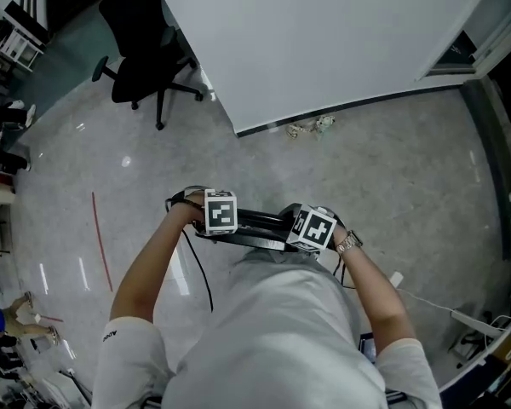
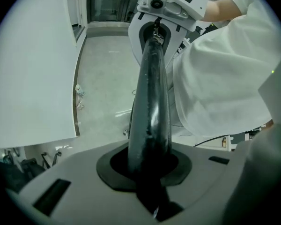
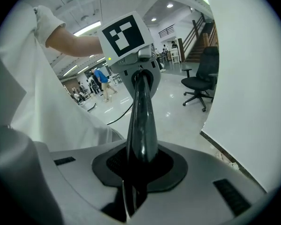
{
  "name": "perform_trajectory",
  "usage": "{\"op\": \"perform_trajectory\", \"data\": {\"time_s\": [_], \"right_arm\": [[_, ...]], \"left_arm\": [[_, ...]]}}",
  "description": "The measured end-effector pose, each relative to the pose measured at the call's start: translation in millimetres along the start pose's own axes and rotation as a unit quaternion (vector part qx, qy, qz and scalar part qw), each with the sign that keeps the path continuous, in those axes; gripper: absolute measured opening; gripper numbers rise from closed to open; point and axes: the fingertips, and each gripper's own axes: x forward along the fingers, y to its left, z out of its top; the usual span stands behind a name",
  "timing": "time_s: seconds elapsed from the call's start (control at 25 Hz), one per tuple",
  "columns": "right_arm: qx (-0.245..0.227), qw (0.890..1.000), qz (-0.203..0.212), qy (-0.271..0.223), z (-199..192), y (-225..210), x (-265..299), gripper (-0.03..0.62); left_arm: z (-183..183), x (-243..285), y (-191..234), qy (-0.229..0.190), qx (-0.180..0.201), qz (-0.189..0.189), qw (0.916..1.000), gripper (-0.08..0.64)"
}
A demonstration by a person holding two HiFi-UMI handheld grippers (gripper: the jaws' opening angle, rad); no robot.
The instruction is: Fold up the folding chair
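Floor lies open between chair and wall.

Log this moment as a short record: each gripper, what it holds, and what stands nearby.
left gripper: shut on black bar
right gripper: shut on the same bar, other end
black bar: glossy, curved, spans between both grippers at the person's waist
rest of folding chair: hidden; fold state cannot be told
office chair: black, wheeled, on the floor beside white wall
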Motion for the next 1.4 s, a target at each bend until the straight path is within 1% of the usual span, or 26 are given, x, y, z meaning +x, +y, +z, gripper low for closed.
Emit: {"op": "perform_trajectory", "data": {"time_s": [0.16,0.28,0.44,0.56,0.64,0.76,0.88,1.08,1.2,1.4], "right_arm": [[0.027,0.999,-0.015,-0.027,-39,5,-33,0.071],[0.055,0.997,-0.029,-0.045,-65,12,-52,0.071],[0.095,0.992,-0.063,-0.059,-103,14,-77,0.071],[0.129,0.985,-0.079,-0.077,-130,10,-103,0.071],[0.143,0.981,-0.099,-0.082,-148,8,-121,0.074],[0.156,0.975,-0.134,-0.085,-175,4,-143,0.072],[0.174,0.969,-0.151,-0.09,-194,-8,-166,0.072],[0.206,0.956,-0.184,-0.096,-218,-27,-199,0.072],[0.212,0.951,-0.205,-0.096,-238,-41,-222,0.072],[0.214,0.946,-0.222,-0.097,-262,-65,-254,0.074]], "left_arm": [[50,-4,-6,0.026,0.032,0.006,0.9991,0.077],[82,-5,-7,0.048,0.07,0.013,0.9963,0.077],[131,-3,-2,0.076,0.132,0.016,0.9882,0.077],[172,-8,5,0.093,0.178,0.024,0.9794,0.077],[201,-9,8,0.096,0.203,0.031,0.9741,0.077],[237,-7,8,0.097,0.224,0.034,0.9692,0.074],[270,-12,20,0.102,0.248,0.04,0.9625,0.074],[317,-19,44,0.109,0.287,0.039,0.9508,0.074],[348,-19,59,0.108,0.299,0.049,0.947,0.074],[396,-24,73,0.077,0.316,0.051,0.9444,0.074]]}}
